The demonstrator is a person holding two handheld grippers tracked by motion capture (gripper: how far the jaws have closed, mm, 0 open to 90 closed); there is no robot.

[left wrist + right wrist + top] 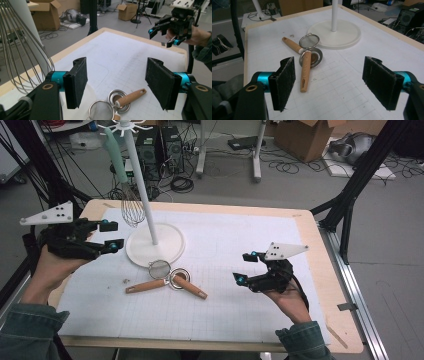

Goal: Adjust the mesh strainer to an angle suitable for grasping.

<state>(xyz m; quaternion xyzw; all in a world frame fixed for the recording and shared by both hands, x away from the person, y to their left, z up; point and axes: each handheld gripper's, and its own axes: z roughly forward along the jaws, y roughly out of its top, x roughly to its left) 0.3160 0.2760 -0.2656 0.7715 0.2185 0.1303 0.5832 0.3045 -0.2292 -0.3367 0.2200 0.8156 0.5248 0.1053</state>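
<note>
1. I have the left gripper [112, 236] raised at the table's left edge, just beside the white stand's base [172, 251]; its jaws are spread wide with nothing between them.
2. I have the right gripper [245, 267] lifted over the mat's right half, jaws likewise parted and empty.
3. Between my two grippers, two wooden-handled utensils lie on the white mat [240, 245]: a small mesh strainer [159, 268] and a metal measuring cup [181, 278].
4. Their bowls overlap just in front of the stand's base, and the handles splay apart, one to the left and one to the right.
5. A wire whisk [131, 205] with a pale green handle hangs from the stand, close to my left gripper.
</note>
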